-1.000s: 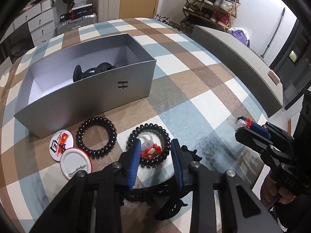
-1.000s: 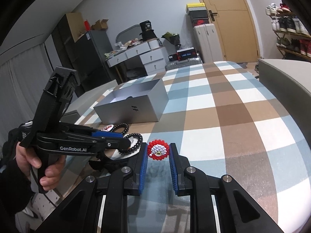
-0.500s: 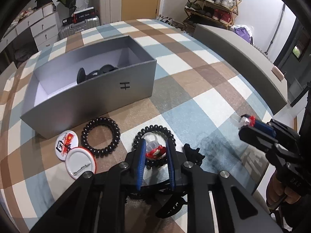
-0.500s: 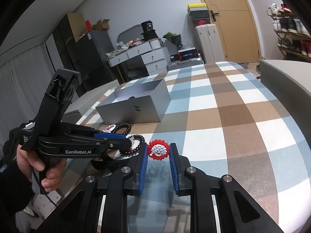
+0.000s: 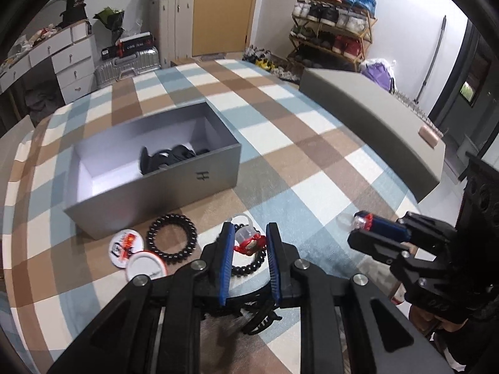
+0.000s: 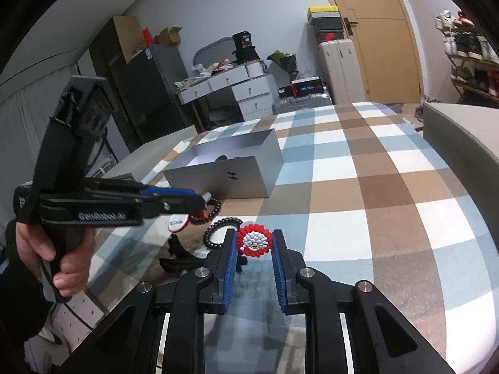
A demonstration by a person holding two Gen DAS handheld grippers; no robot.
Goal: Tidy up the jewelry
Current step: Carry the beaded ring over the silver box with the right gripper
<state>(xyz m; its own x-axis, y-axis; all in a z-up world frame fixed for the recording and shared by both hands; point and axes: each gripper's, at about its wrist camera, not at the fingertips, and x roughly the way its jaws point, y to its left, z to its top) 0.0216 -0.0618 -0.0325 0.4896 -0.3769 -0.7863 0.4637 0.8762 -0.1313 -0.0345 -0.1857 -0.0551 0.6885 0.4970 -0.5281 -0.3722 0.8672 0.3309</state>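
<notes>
1. At the left of the left wrist view an open grey box (image 5: 199, 176) sits on the checked cloth (image 5: 312, 162), dark items heaped inside it. Its long axis runs from lower left to upper right.
2. Below the box lie two round badges (image 5: 131, 251) and a black coil hair tie (image 5: 172, 238), flat and just apart.
3. At lower centre the left gripper (image 5: 249, 243) is clenched on a small red and clear charm (image 5: 248, 241), which is hooked through a black bead bracelet (image 5: 249, 265). The bracelet hangs limp below the pads, its long axis across the jaws. I judge it light, floppy and liable to swing or slip off, so the stiffer charm is the better place to grip.
4. At the right edge the right gripper (image 5: 361, 222) points left.
5. In the right wrist view that gripper (image 6: 253, 244), at lower centre, is closed on a round red and white shell-patterned charm (image 6: 253, 242). The disc faces the camera, pinched at its left and right rims. It looks like soft rubber, light and grippy, so an edge pinch should hold.
6. A black claw clip (image 6: 177, 257) lies on the cloth left of it.
</notes>
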